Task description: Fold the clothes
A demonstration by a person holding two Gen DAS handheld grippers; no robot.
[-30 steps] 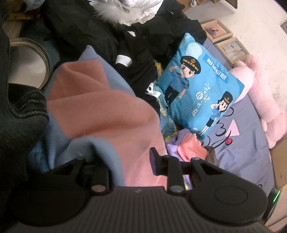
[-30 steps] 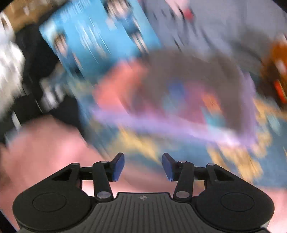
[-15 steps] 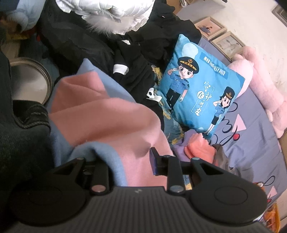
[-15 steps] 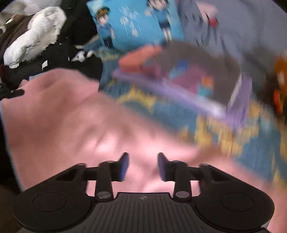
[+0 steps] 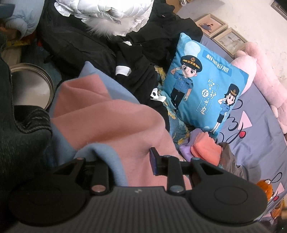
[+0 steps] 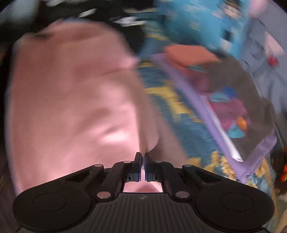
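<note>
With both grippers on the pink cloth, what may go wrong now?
1. The right gripper pinches only a thin fold of the pink cloth; it may slip out.
2. The left gripper holds a thick bunch, so the fold may come out uneven.
3. The dragged cloth may disturb the folded pile nearby.

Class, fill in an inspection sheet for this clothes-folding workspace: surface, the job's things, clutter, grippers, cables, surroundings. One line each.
Surface: bed sheet, purple-grey with printed shapes.
Job's things: pink and blue garment, bunched up; a small pile of folded cloths beside it.
Clutter: black clothes, white padded jacket, blue cartoon cushion, pink plush toy, round metal basin.
Grippers: left gripper shut on a thick fold of the garment; right gripper shut on a pinch of its pink cloth.
Cables: nothing seen.
Surroundings: two framed pictures leaning on a pale wall.
</note>
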